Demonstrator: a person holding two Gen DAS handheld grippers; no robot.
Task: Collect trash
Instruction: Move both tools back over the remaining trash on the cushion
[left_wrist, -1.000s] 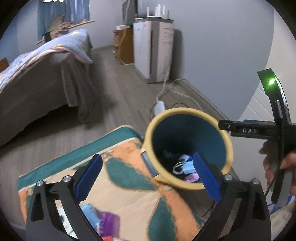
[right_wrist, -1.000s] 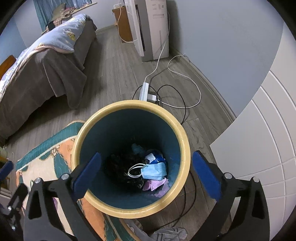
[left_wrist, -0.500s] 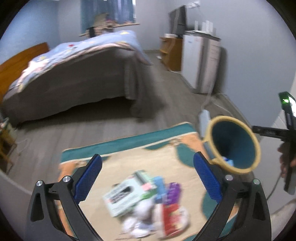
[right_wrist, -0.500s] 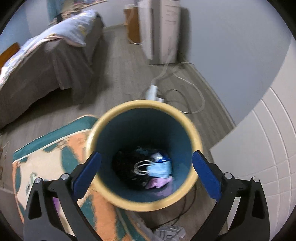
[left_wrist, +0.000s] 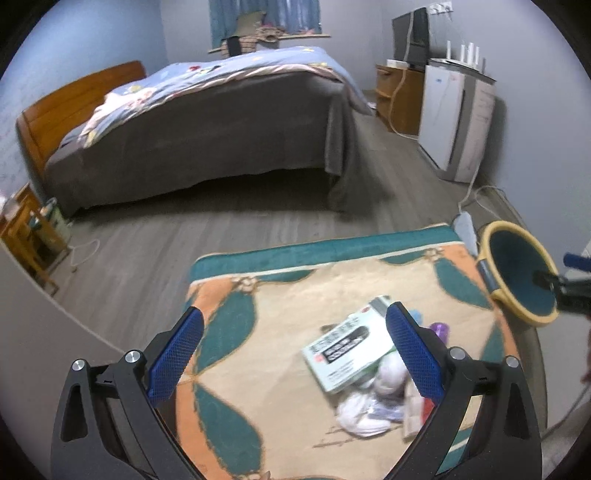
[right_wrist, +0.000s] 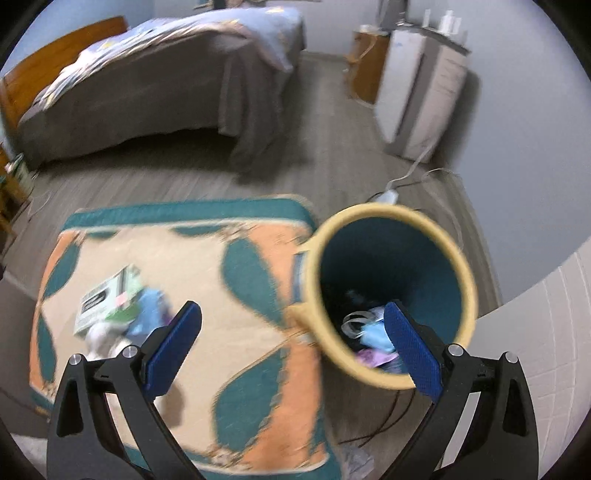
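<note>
A yellow-rimmed bin (right_wrist: 391, 295) with a teal inside stands at the rug's right edge and holds a blue face mask (right_wrist: 375, 334) and other scraps. The same bin (left_wrist: 517, 275) shows at the right of the left wrist view. A heap of trash lies on the rug: a white and green box (left_wrist: 347, 350), white crumpled wads (left_wrist: 364, 408) and small wrappers. In the right wrist view that box (right_wrist: 107, 299) lies at the left, blurred. My left gripper (left_wrist: 293, 350) is open above the rug, left of the heap. My right gripper (right_wrist: 291, 349) is open and empty, beside the bin's near rim.
A bed (left_wrist: 207, 125) with a grey cover fills the back of the room. A white appliance (left_wrist: 456, 125) and a wooden cabinet (left_wrist: 400, 99) stand by the right wall, with a power strip (left_wrist: 465, 225) and cables on the floor near the bin. A wooden stand (left_wrist: 26, 236) sits far left.
Both grippers swung left, away from the bin and toward the rug. The trash heap came into the left wrist view; the bin slid right in both views.
</note>
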